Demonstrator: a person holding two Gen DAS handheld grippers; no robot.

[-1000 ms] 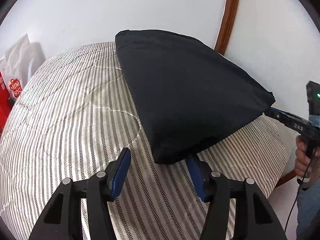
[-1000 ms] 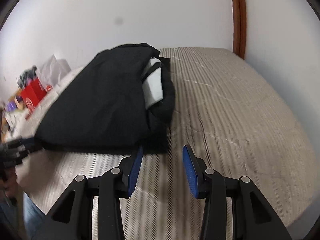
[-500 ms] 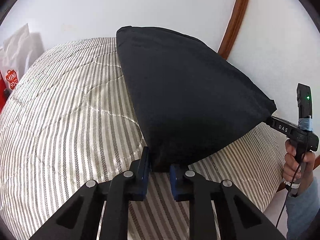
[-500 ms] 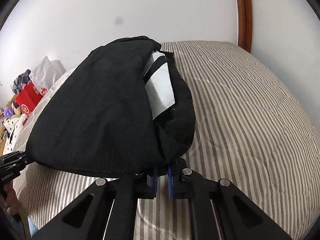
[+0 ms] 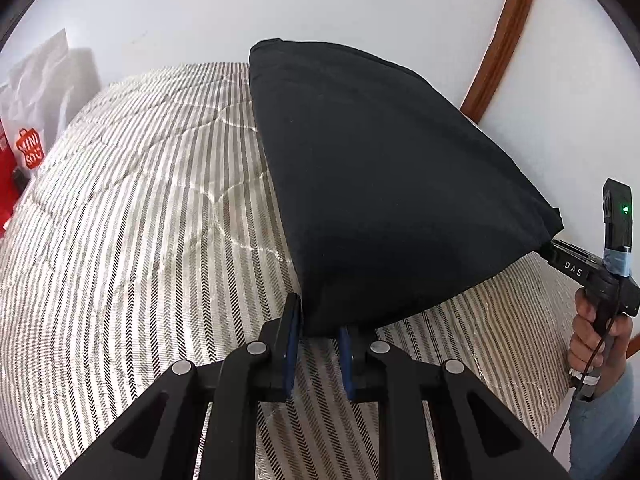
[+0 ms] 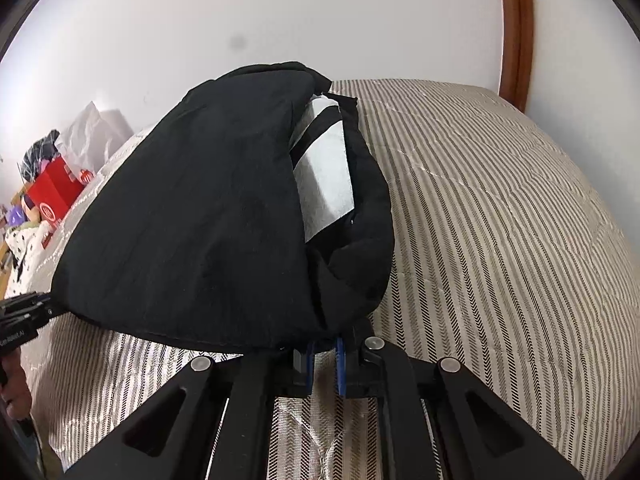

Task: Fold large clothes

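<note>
A large black garment (image 5: 384, 184) of matte, soft knit cloth is held up off a bed (image 5: 132, 240), stretched into a broad, smooth, wedge-shaped sheet between two corners. The bed's cover is a quilted fabric with fine grey-and-cream herringbone stripes and faint stitched seams that catch the light. The left tongs (image 5: 318, 336), black plastic arms with blue rubbery pads, pinch the garment's near lower corner; the cloth bunches thickly between the pads. The right tongs (image 6: 323, 354) have the other corner between their blue pads, and their jaws are easing apart slightly while the hem still sits gripped there. Seen from the right side, the garment is doubled over, and in the fold a white, fuzzy-textured panel (image 6: 326, 176) crossed by a black band shows between the dark layers. The garment's far edge rests on the bed toward the white wall. In the left view, a hand (image 5: 596, 340) grips the right tool's handle beside the bed's edge, with a bluish sleeve (image 5: 600, 432) below it. Beyond the bed's far left side stand a crinkled white paper bag (image 5: 44, 80) and a red box (image 6: 56, 192). A curved brown wooden frame (image 5: 500, 36) runs up the wall behind the garment.
</note>
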